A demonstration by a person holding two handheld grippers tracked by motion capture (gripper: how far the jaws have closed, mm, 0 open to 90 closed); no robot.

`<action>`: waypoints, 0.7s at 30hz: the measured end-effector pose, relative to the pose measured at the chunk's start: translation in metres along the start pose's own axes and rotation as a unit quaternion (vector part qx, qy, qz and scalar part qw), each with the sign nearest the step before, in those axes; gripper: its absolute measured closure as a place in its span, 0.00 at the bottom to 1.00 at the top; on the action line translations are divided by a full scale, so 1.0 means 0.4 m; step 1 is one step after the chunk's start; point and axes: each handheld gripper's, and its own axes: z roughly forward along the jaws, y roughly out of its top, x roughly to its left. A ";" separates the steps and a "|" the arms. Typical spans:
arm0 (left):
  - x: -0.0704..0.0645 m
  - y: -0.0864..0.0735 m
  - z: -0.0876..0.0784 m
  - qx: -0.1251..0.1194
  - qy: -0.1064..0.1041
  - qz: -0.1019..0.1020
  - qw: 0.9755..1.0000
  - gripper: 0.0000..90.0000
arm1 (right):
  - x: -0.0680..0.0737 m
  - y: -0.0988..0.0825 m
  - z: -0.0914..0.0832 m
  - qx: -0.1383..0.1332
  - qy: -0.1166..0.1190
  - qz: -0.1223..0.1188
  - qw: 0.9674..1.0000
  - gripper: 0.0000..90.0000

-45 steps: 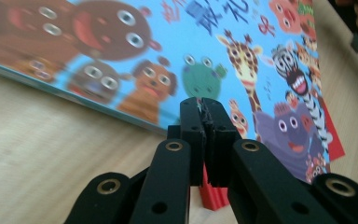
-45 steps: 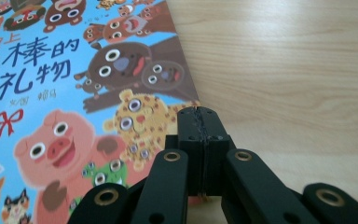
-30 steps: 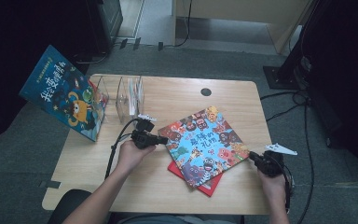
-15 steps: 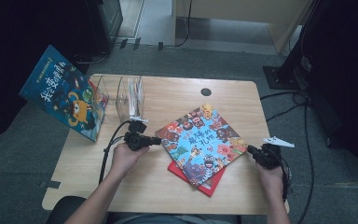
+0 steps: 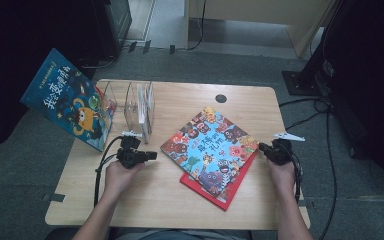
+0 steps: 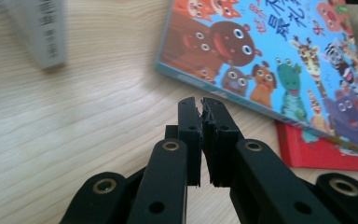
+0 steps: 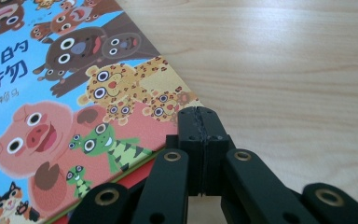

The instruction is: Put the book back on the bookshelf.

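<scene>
A light wooden table [image 5: 180, 200] with rounded corners stands on grey carpet [image 5: 25, 165], with a small dark round hole [image 5: 221, 98] near its far edge; the surroundings at the upper left and right of the high view are dark, black cables [image 5: 330, 150] trail over the floor at the right, and a pale wooden panel [image 5: 260, 15] stands at the top. At the table's upper left sits a clear divider rack [image 5: 130, 107] holding a thin white book [image 5: 142, 107], and a blue picture book [image 5: 67, 100] leans tilted against the rack's left end, overhanging the table's edge. In the middle of the table an animal book [image 5: 209, 145] lies flat, cover up, turned diamond-wise so its corners point toward the frame's top, bottom, left and right; its long axis runs from upper left to lower right. It lies on a red book [image 5: 225, 195], whose edge shows along the lower right side and bottom corner. The left tool [image 5: 152, 155], held in the left hand [image 5: 120, 172], sits just left of the animal book's left corner, pointing right at it but apart from it; in the left gripper view the left tool [image 6: 201, 105] has its jaws nearly pressed together, a thin slit between them, holding nothing. The right tool [image 5: 262, 148], held in the right hand [image 5: 282, 172], sits at the animal book's right corner, pointing left; in the right gripper view the right tool [image 7: 198, 113] has its jaws pressed together, empty, their tips just beside that corner, and whether they touch it cannot be told.
</scene>
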 end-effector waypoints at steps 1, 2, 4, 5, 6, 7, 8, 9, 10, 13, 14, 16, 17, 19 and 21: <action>0.004 -0.005 -0.002 0.000 0.003 -0.001 1.000 0.96 | 0.001 0.005 0.006 -0.001 0.001 0.001 1.000 1.00; 0.007 -0.009 -0.004 -0.001 0.006 -0.004 1.000 0.96 | 0.002 0.009 0.012 -0.002 0.001 0.001 1.000 1.00; 0.015 -0.016 -0.010 -0.003 0.007 -0.010 1.000 0.95 | 0.006 0.019 0.024 0.001 0.004 0.002 1.000 1.00; 0.018 -0.019 -0.012 -0.006 0.010 -0.013 1.000 0.95 | 0.009 0.024 0.030 0.001 0.004 0.000 1.000 1.00; 0.021 -0.021 -0.014 -0.007 0.011 -0.014 1.000 0.95 | 0.012 0.028 0.036 0.002 0.006 -0.002 1.000 1.00; 0.024 -0.023 -0.015 -0.009 0.013 -0.015 1.000 0.95 | 0.016 0.031 0.042 0.003 0.010 -0.003 1.000 1.00; 0.028 -0.025 -0.016 -0.010 0.016 -0.017 1.000 0.95 | 0.021 0.035 0.048 0.005 0.012 -0.006 1.000 1.00; 0.032 -0.026 -0.015 -0.012 0.018 -0.020 1.000 0.95 | 0.026 0.038 0.053 0.008 0.014 -0.010 1.000 1.00; 0.036 -0.026 -0.013 -0.014 0.020 -0.023 0.999 0.95 | 0.033 0.042 0.060 0.009 0.018 -0.014 1.000 1.00; 0.048 -0.024 -0.003 -0.016 0.024 -0.029 0.999 0.95 | 0.053 0.049 0.075 0.017 0.028 -0.030 0.999 1.00; 0.051 -0.023 0.000 -0.016 0.026 -0.029 0.999 0.95 | 0.060 0.050 0.079 0.020 0.029 -0.036 0.999 1.00; 0.051 -0.021 0.009 -0.012 0.028 -0.027 0.999 0.95 | 0.072 0.051 0.085 0.022 0.035 -0.048 0.998 1.00; 0.051 -0.020 0.012 -0.012 0.027 -0.027 0.999 0.95 | 0.076 0.051 0.087 0.024 0.039 -0.050 0.998 1.00; 0.051 -0.018 0.018 -0.011 0.026 -0.028 0.999 0.95 | 0.082 0.051 0.087 0.024 0.044 -0.052 0.997 1.00; 0.051 -0.014 0.025 -0.008 0.027 -0.025 0.999 0.94 | 0.084 0.052 0.083 0.023 0.046 -0.049 0.997 1.00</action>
